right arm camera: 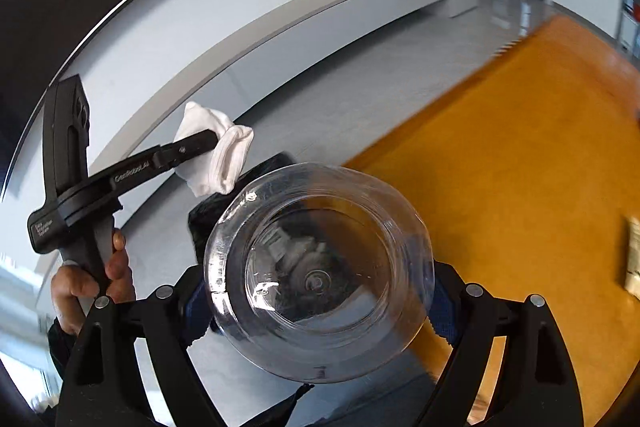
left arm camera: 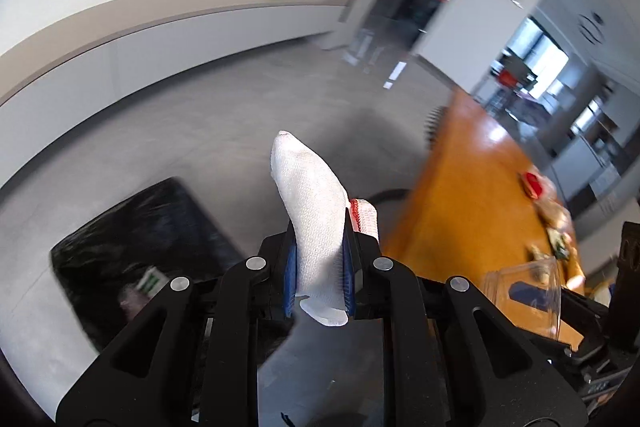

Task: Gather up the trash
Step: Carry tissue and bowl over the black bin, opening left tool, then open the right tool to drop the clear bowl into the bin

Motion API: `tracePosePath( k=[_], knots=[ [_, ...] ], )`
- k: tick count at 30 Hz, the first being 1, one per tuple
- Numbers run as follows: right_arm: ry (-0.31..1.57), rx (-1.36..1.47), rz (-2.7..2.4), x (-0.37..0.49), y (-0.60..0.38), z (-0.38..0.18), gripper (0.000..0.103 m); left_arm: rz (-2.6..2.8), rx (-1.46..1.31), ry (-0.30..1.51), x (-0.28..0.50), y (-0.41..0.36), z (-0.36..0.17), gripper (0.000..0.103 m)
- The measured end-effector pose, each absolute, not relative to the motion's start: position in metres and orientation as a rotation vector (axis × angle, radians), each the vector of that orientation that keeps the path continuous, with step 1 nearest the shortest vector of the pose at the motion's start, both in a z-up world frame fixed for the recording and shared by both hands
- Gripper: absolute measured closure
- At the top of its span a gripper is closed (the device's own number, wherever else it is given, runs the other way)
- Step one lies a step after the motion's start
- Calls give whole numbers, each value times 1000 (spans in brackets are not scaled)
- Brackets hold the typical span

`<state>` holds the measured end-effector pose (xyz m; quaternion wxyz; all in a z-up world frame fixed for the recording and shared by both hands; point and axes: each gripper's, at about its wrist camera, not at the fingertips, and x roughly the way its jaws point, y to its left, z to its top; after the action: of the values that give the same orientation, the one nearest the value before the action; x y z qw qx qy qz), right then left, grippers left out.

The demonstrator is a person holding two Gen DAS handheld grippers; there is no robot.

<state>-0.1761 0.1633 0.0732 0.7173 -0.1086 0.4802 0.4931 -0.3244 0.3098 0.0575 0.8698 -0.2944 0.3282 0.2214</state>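
The left gripper point(left arm camera: 318, 267) is pinched tight on a white knitted sock with a red-trimmed cuff point(left arm camera: 310, 203), which sticks out forward past its blue pads. Below and to the left of that claw sits a black-lined trash bin point(left arm camera: 132, 239) on the grey floor. The right gripper point(right arm camera: 320, 303) stands wide, clamped around a clear round plastic jar point(right arm camera: 320, 267). An orange wooden table point(right arm camera: 520, 167) lies to its right; the bin shows just beyond the jar.
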Motion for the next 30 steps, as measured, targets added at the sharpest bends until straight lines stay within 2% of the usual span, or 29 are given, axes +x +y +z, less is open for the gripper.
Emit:
tracePosePath(
  k=[5,6,7,8,9,30],
  knots=[
    [1107,-292,1241,-214,232,53,17,650,-699,701,-391,358,30,85],
    [1109,-302,1261,-219,243,51,17,690,-704,716,-399,363,25,74],
    [1113,-336,1267,-226,258,48,17,739,-718,722,-408,370,21,35],
    [1113,-373,1258,-231,270,44,17,788,-740,722,-417,375,19,10],
    [1110,-397,1252,-235,279,41,17,822,-752,695,-427,378,18,6],
    [1157,-401,1308,-232,272,28,13,859,-770,660,-434,376,27,6]
  ],
)
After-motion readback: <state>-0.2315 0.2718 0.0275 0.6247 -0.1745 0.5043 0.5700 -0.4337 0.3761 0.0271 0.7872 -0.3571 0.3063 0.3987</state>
